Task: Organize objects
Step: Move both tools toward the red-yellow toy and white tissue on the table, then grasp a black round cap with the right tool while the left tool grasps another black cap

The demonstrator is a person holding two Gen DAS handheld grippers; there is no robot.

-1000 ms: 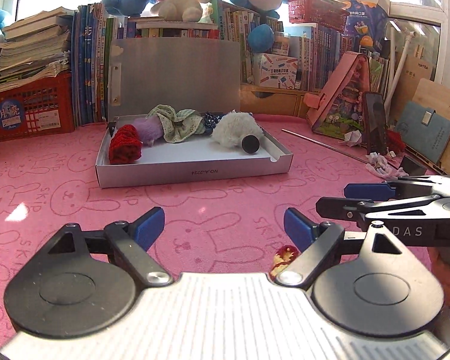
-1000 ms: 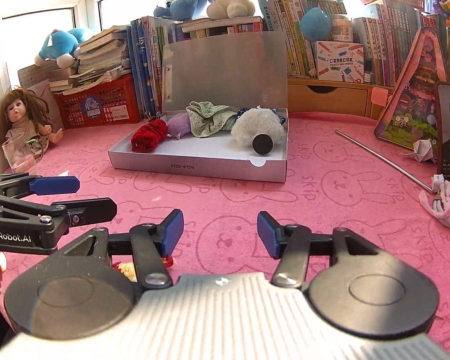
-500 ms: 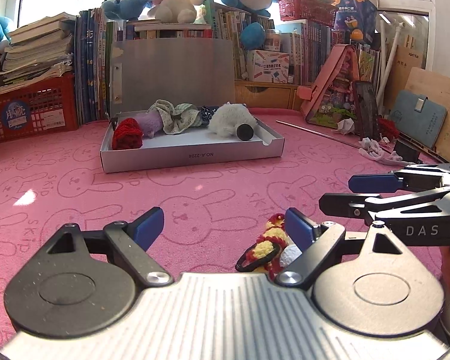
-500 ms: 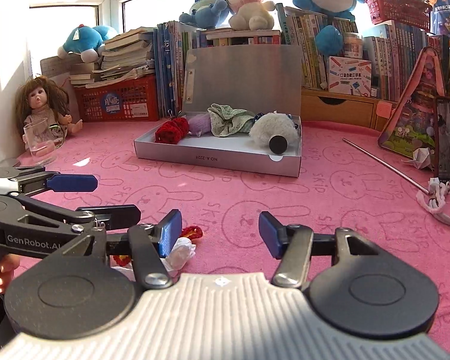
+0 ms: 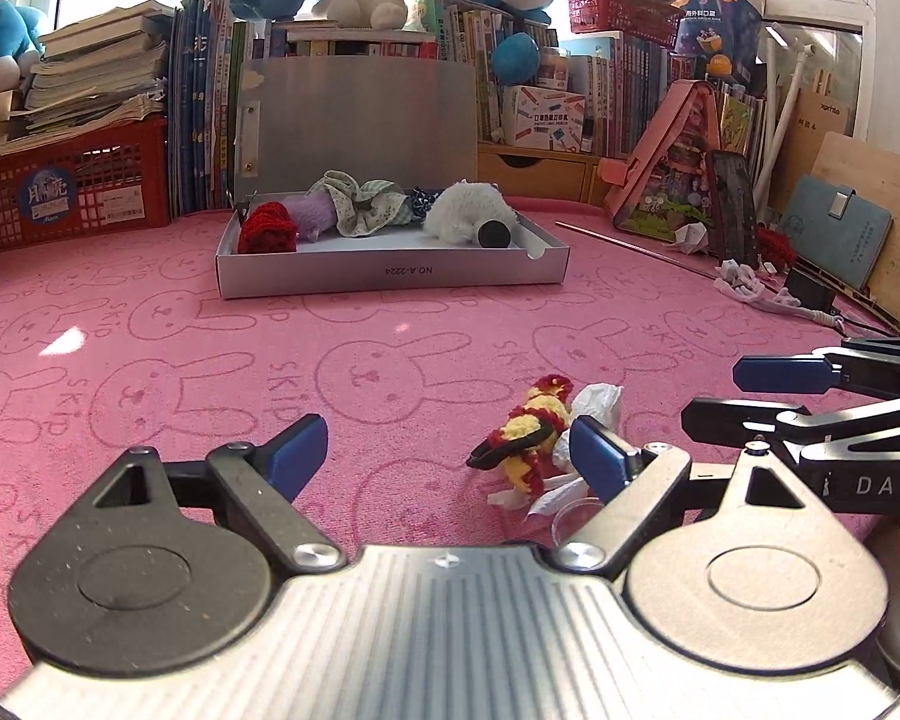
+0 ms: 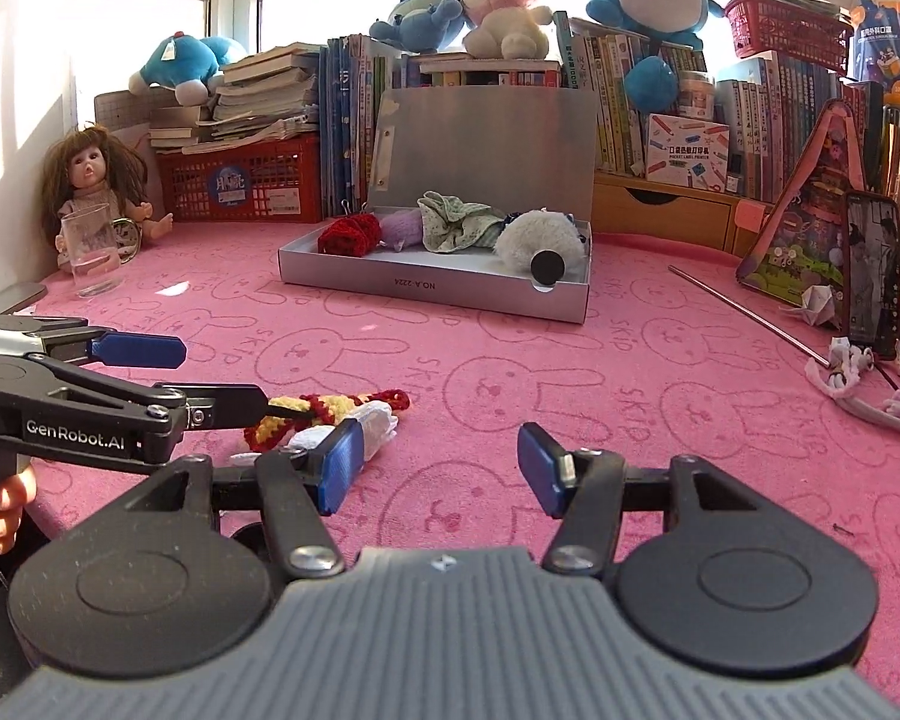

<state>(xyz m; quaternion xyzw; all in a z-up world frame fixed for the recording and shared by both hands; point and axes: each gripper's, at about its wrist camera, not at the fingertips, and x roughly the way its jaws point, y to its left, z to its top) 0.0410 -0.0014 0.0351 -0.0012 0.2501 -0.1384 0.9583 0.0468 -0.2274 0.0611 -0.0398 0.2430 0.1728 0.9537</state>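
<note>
Scrunchies (image 5: 528,426) appear in both views; doll (image 6: 99,180) only right.

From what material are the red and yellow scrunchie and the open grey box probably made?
The red and yellow scrunchie looks crocheted from matte yarn: looped, fuzzy stitches show along its edge. The grey box seems to be thin cardboard with a smooth, slightly silvery coating: folded walls, a thumb notch and printed lettering on its front. It could also be coated paperboard.
</note>
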